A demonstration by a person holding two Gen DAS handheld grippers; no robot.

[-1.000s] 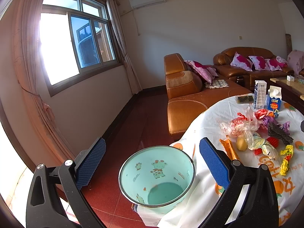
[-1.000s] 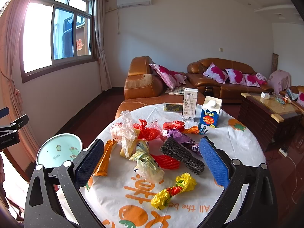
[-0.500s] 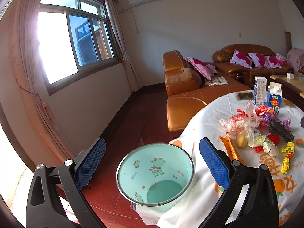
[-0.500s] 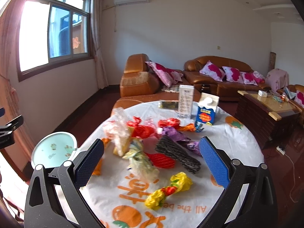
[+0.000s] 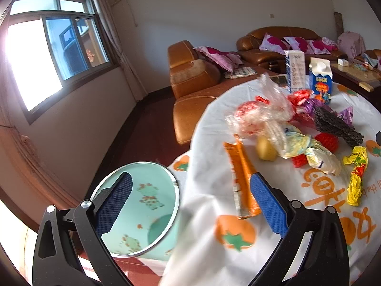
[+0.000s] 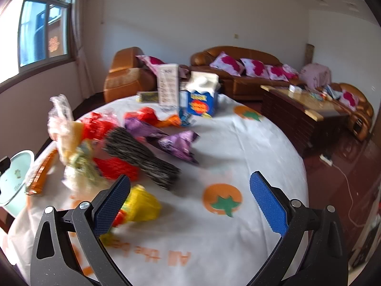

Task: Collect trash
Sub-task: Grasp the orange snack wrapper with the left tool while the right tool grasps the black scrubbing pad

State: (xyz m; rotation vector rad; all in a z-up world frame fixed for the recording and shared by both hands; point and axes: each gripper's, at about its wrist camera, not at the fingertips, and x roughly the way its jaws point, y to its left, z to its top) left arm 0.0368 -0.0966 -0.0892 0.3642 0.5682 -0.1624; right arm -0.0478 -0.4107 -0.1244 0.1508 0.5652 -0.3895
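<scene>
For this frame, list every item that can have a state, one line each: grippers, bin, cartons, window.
left gripper: open, holding nothing
right gripper: open, holding nothing
bin: upright beside the table, no trash seen inside
blue carton: upright, cap on
white carton: upright
window: cannot tell

Brown leather sofa point(image 6: 240, 71) with pink cushions point(image 6: 227, 63), wooden coffee table point(image 6: 302, 109), window point(image 5: 59, 54).

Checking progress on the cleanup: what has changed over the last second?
Both tools swung right and closer over the table: the left tool now spans the bin rim and orange wrapper; the right tool nears the yellow wrapper. Nothing grabbed; trash unmoved, both tools open.
</scene>
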